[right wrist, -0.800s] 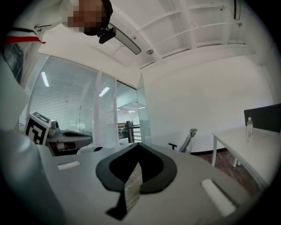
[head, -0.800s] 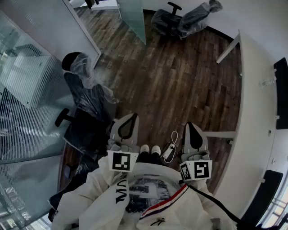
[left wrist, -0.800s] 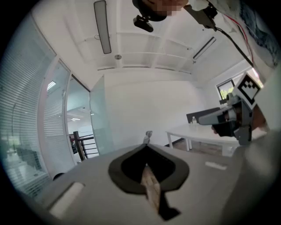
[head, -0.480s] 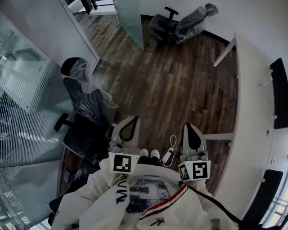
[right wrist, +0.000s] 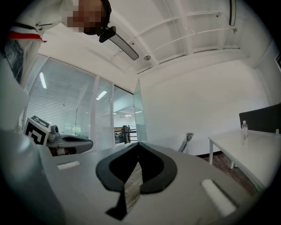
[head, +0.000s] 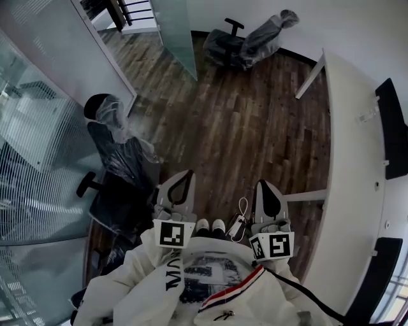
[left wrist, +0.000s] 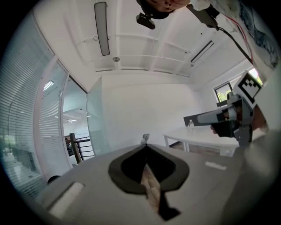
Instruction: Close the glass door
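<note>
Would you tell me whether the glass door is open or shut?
Open: the glass door stands angled into the room, a railing visible through the gap beside it.

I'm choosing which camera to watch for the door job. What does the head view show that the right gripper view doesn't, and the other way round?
Only the head view shows the person's shoes and a wrapped chair close on the person's left. Only the right gripper view shows the ceiling light and a bottle on the white table. Both views show that table, the glass door, the left gripper and the far chair by the white wall.
</note>
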Demonstrator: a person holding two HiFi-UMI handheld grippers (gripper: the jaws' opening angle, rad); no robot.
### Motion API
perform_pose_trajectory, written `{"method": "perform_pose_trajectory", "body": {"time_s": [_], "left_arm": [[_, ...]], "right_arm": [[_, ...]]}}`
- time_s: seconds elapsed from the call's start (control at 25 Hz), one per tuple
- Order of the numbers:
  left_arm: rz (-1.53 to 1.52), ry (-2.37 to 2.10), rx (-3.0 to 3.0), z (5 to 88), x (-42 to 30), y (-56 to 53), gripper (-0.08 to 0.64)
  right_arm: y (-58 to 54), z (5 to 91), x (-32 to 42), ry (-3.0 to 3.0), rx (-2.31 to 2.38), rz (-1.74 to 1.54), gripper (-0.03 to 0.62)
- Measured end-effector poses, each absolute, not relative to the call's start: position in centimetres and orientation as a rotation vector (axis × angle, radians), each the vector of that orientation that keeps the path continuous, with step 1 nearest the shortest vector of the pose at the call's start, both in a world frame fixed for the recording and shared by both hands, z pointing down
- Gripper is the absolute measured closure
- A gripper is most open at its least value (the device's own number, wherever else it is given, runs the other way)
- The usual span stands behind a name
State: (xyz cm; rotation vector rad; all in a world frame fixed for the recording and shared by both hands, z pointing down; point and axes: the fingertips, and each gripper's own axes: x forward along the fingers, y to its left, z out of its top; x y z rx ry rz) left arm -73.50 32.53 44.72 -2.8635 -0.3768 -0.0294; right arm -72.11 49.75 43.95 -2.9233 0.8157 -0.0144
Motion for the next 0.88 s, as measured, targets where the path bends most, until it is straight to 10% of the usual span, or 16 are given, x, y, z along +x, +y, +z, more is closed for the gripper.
{"method": "perform_pose_trajectory", "body": {"time_s": [0.88], "left_arm": [[-0.055, -0.309, -2.851, 45.4, -66.4, 34.6, 0.557]], "right_arm": [[52.2, 46.5, -64.8, 0.859, -2.919, -0.102, 0.586]]}}
